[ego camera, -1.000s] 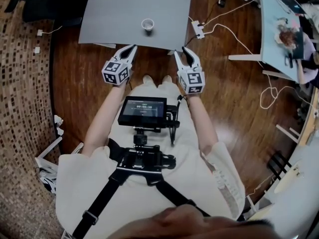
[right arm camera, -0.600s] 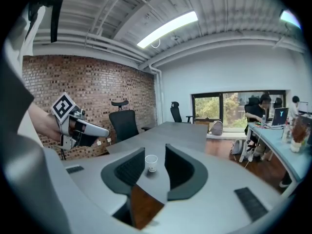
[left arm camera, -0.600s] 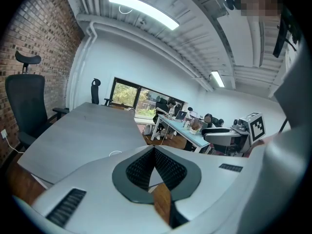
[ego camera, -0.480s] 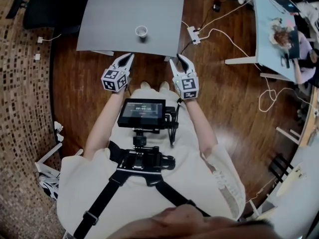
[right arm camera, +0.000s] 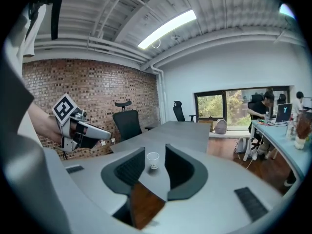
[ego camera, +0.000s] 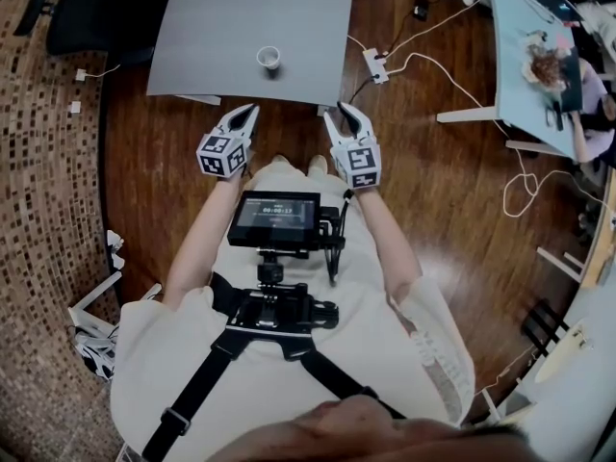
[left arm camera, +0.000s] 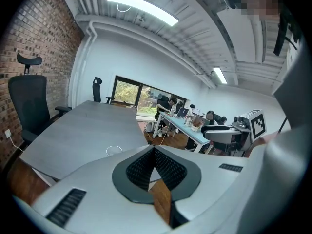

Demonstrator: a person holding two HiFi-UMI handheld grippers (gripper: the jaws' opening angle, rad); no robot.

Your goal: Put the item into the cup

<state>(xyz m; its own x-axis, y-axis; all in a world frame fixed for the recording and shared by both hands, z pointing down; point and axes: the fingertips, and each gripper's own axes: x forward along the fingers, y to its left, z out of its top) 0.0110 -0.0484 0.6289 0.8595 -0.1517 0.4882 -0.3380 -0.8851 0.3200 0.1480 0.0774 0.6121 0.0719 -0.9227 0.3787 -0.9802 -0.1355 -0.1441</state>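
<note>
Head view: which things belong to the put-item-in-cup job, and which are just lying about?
Job:
- cup on the grey table
- left gripper, fingers together, nothing between them
- right gripper, fingers apart, nothing between them
- no item to load shows in any view

Lying about:
- power strip on the floor
- black office chair
- cluttered side desk

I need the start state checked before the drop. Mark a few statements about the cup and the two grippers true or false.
1. The cup stands upright on the grey table. True.
2. The right gripper grips the cup. False: its jaws stand apart and empty, and the cup is well ahead of them on the table.
3. The left gripper has its jaw tips together. True.
4. Both grippers hang over the tabletop. False: both are short of the table's near edge, above the wooden floor.
</note>
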